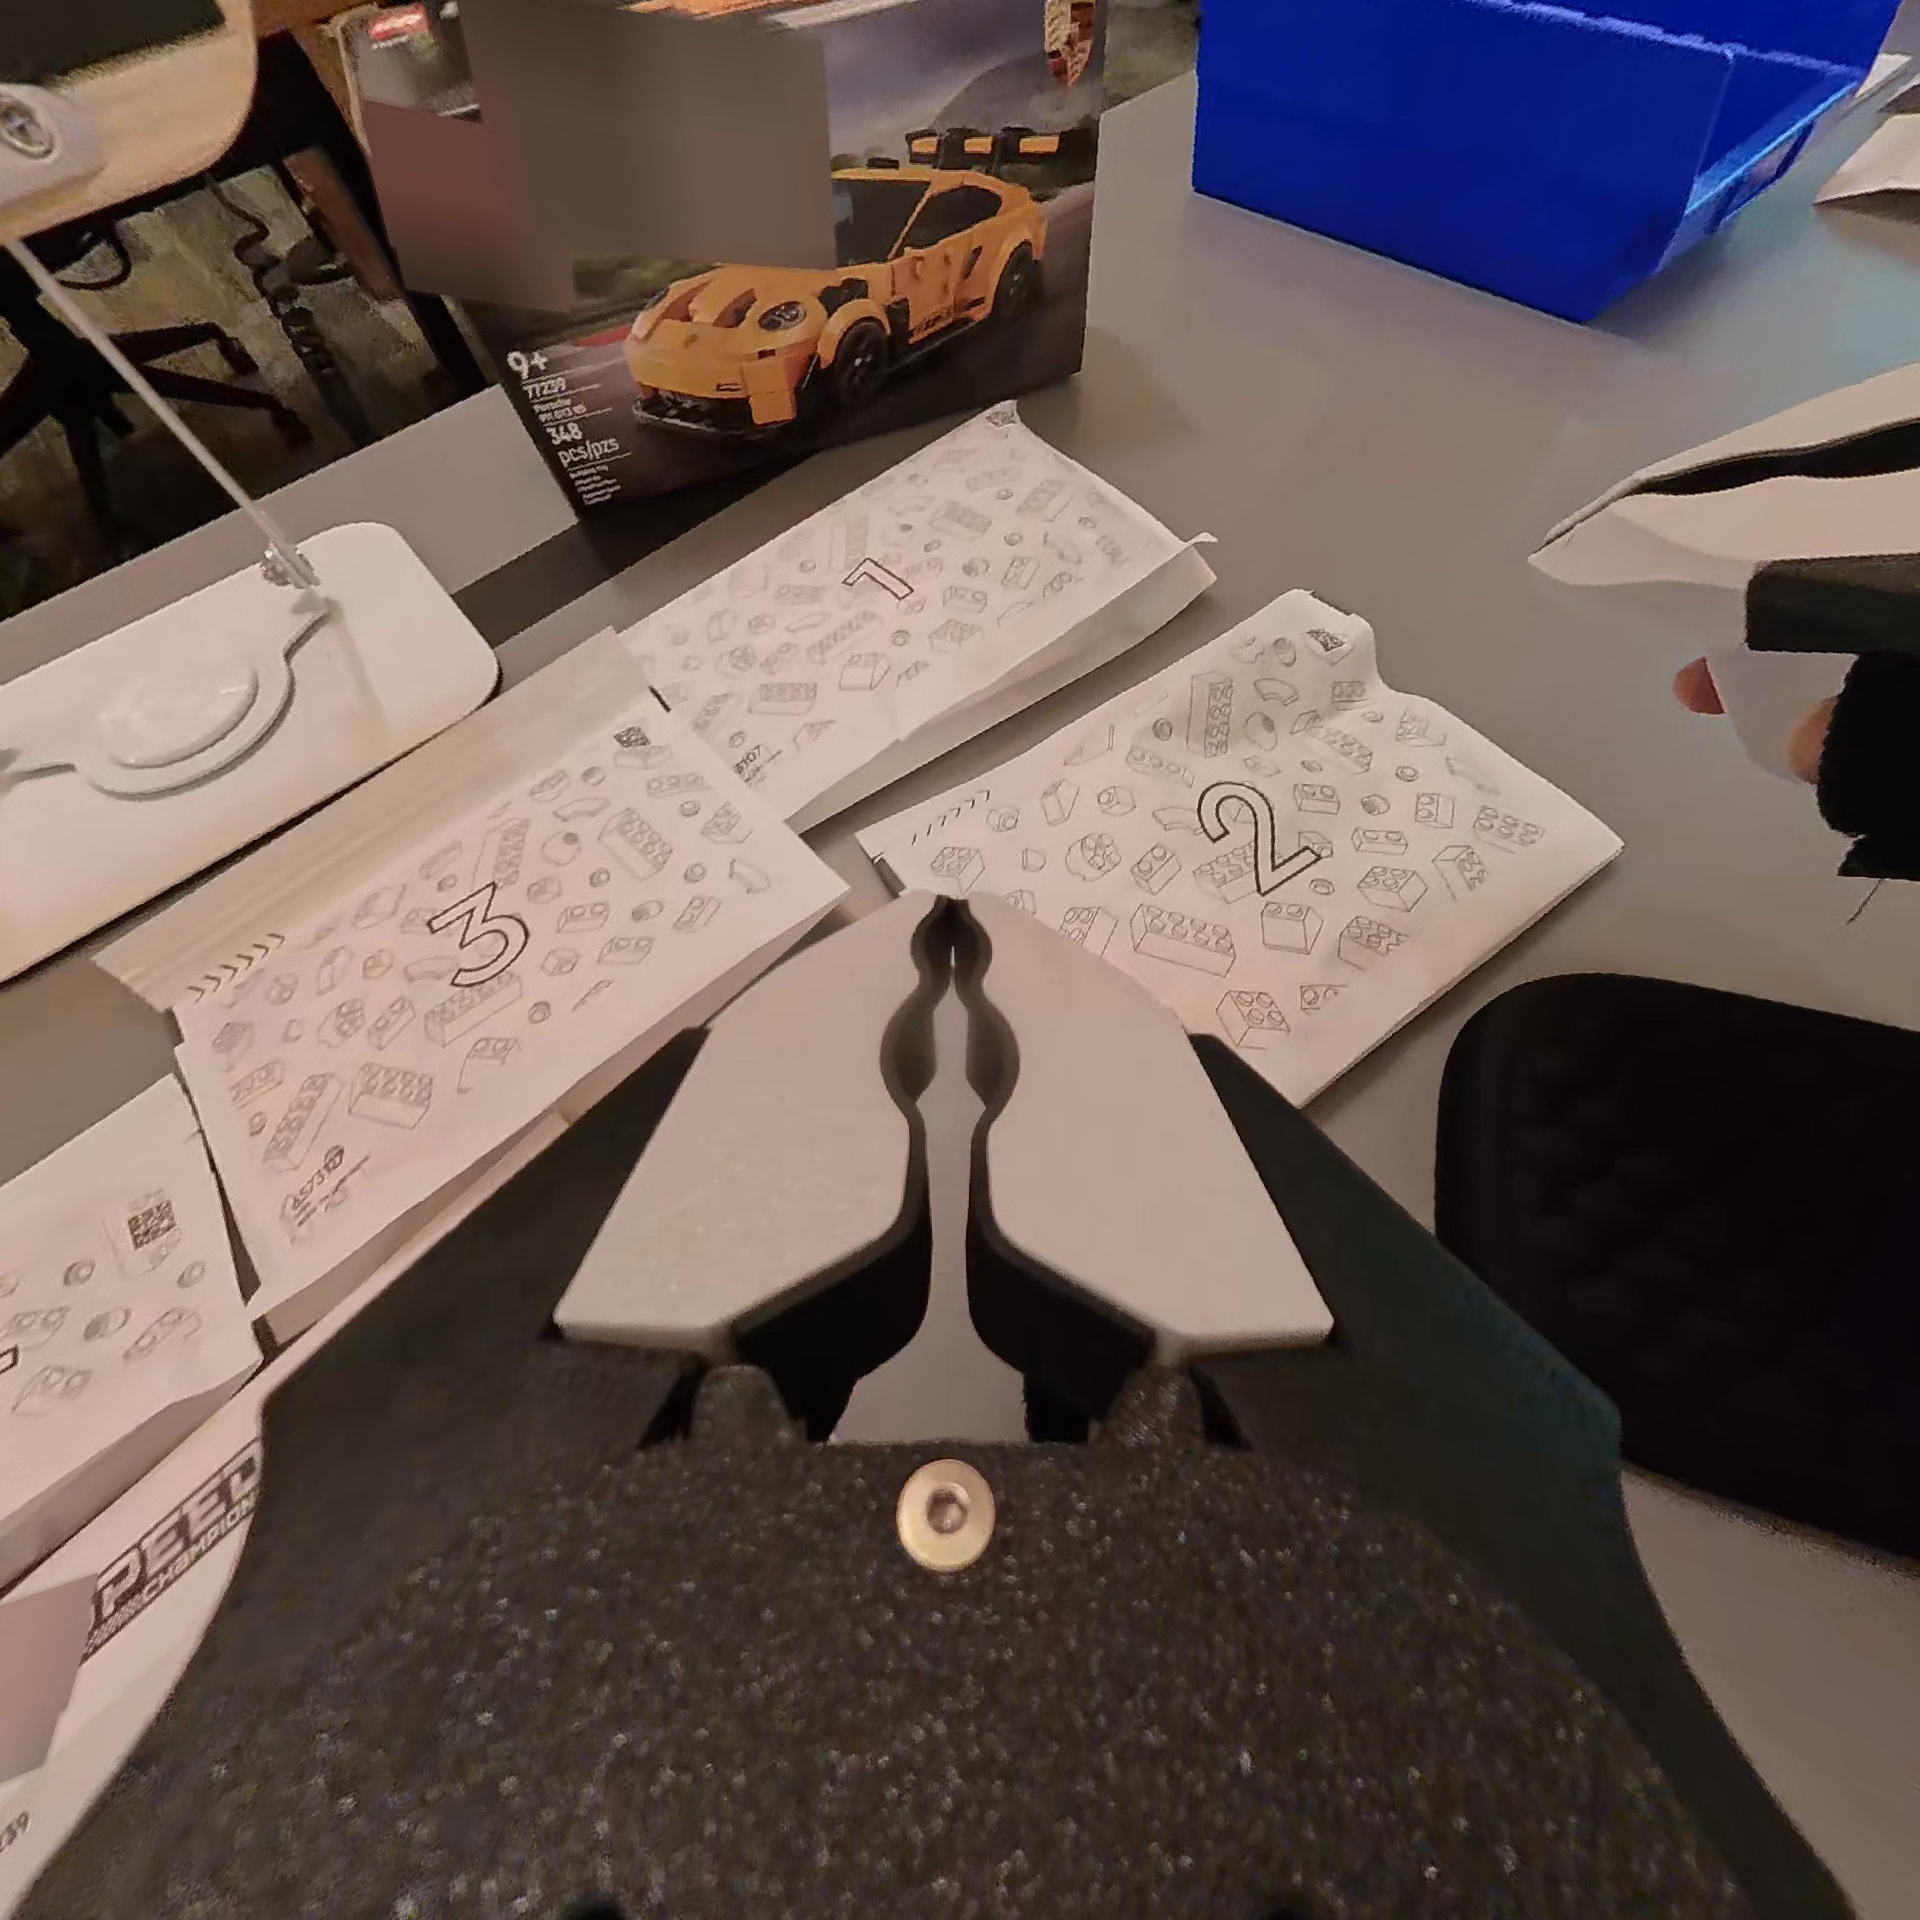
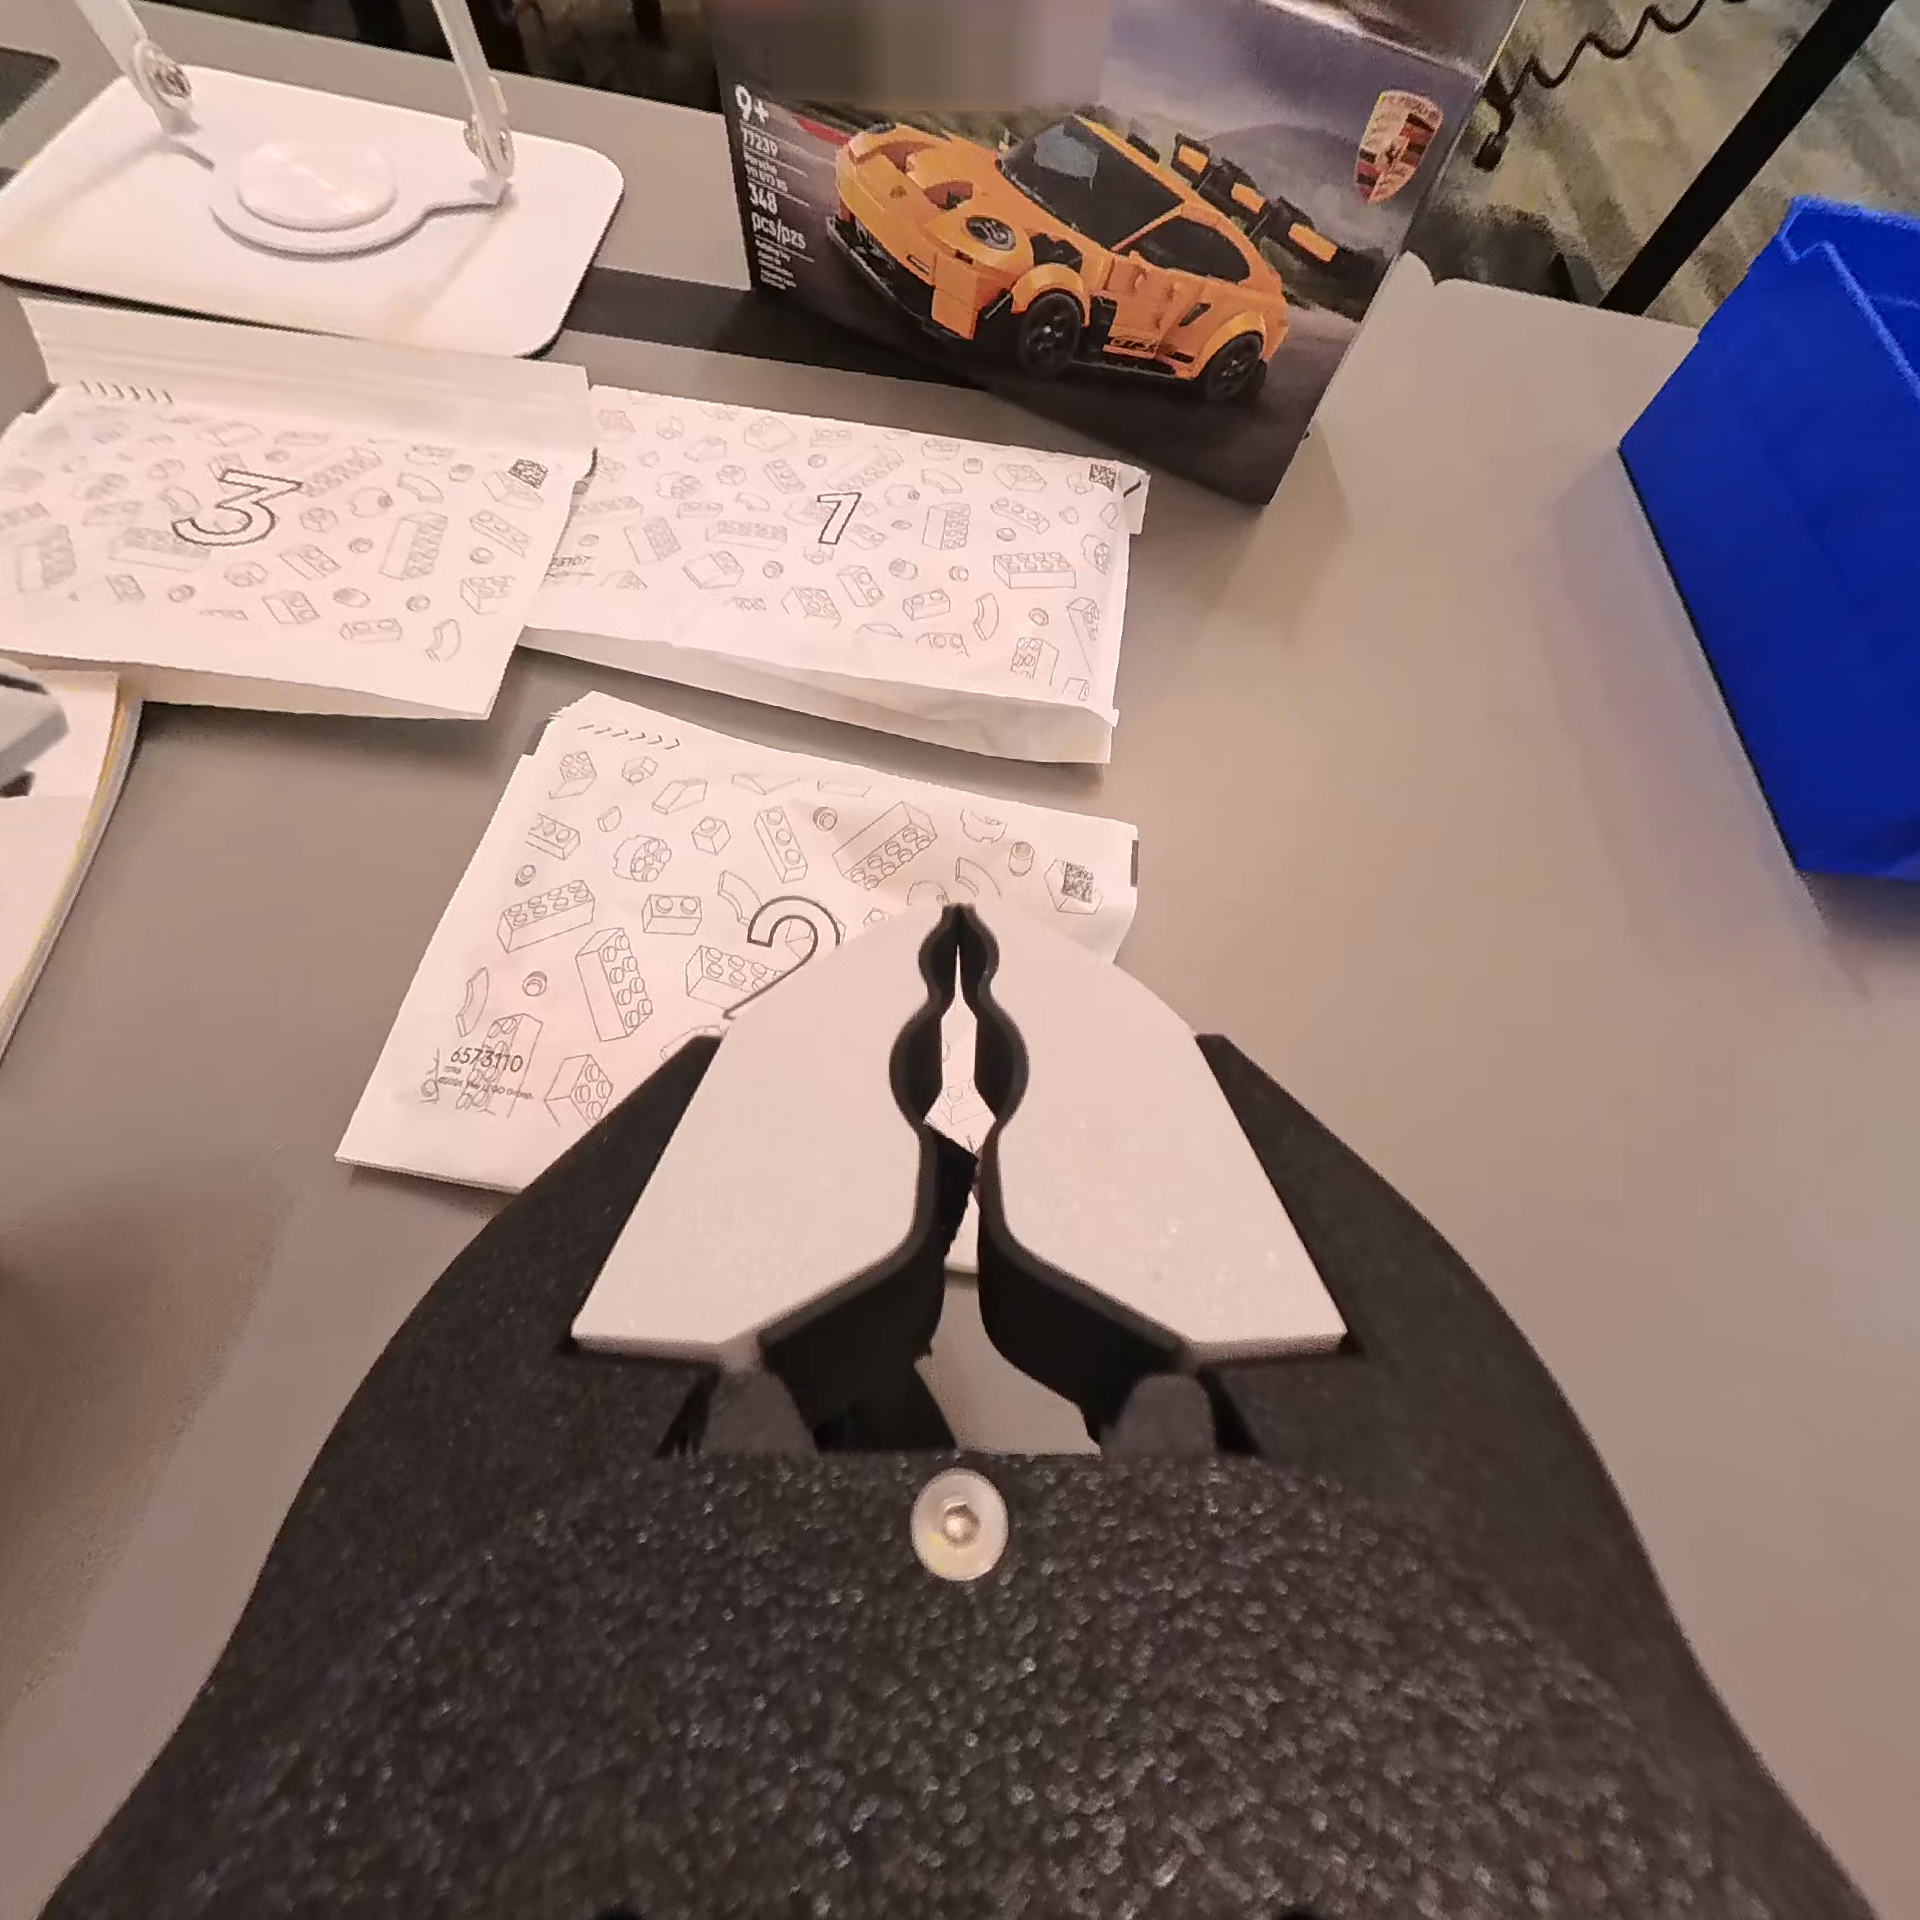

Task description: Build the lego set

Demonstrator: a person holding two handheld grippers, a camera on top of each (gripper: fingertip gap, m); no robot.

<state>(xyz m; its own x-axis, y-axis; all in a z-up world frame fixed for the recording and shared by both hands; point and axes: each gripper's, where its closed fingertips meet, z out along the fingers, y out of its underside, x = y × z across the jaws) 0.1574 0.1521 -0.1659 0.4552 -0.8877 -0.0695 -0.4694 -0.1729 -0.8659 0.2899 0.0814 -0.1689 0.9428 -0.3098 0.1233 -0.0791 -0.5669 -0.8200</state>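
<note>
Three white paper parts bags printed with brick outlines lie flat on the grey table. In the left wrist view they are the left bag (image 1: 478,935), the far bag (image 1: 914,613) and the right bag (image 1: 1247,831). My left gripper (image 1: 951,914) is shut and empty, hovering between the left and right bags. In the right wrist view my right gripper (image 2: 961,916) is shut and empty, with its tips over the near bag (image 2: 644,935); the far bag (image 2: 831,561) and left bag (image 2: 260,540) lie beyond. The right gripper (image 1: 1548,545) also shows at the right edge of the left wrist view.
The set's box (image 1: 790,260) with a yellow car picture stands at the back, also in the right wrist view (image 2: 1091,239). A blue bin (image 2: 1808,540) stands at the right. A white lamp base (image 1: 208,686), a black tray (image 1: 1683,1247), a fourth bag (image 1: 94,1299) and a booklet (image 1: 156,1558) lie nearby. The grippers' ends are close to 15 cm from one another.
</note>
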